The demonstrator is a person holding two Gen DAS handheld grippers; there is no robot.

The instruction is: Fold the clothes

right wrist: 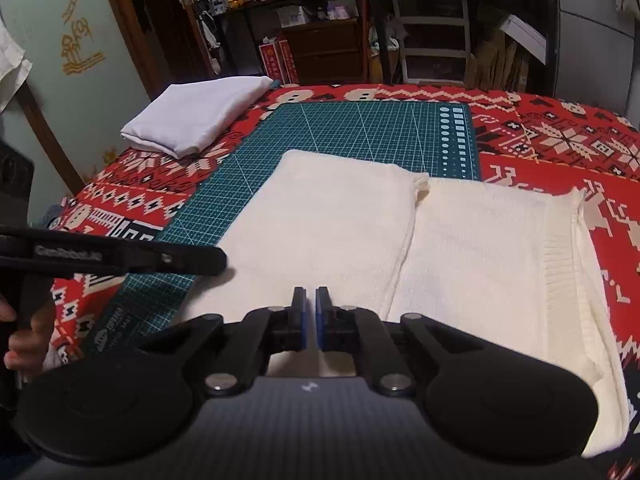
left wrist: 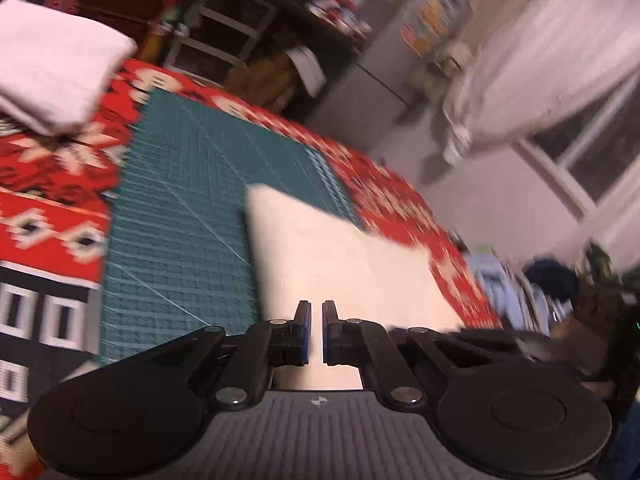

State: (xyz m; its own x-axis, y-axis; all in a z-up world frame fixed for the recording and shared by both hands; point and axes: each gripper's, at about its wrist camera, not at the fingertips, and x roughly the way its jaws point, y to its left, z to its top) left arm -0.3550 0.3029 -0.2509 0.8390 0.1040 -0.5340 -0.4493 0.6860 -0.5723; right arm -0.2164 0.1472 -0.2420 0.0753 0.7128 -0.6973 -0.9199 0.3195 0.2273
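A cream knit garment [right wrist: 400, 240] lies partly folded on the green cutting mat [right wrist: 360, 128], its left half doubled over and its ribbed hem [right wrist: 560, 264] out to the right on the tablecloth. My right gripper [right wrist: 311, 294] hovers over the garment's near edge, fingers nearly together with nothing seen between them. My left gripper [left wrist: 316, 308] is also shut, above the same cream garment [left wrist: 340, 264]; this view is motion-blurred. From the right wrist view the left gripper [right wrist: 218, 260] reaches in from the left, its tip at the garment's left edge.
A folded white cloth [right wrist: 196, 116] sits at the table's far left corner on the red patterned tablecloth [right wrist: 560, 136]. A hand [right wrist: 24, 344] holds the left gripper's handle. Shelves and drawers [right wrist: 432, 36] stand behind the table.
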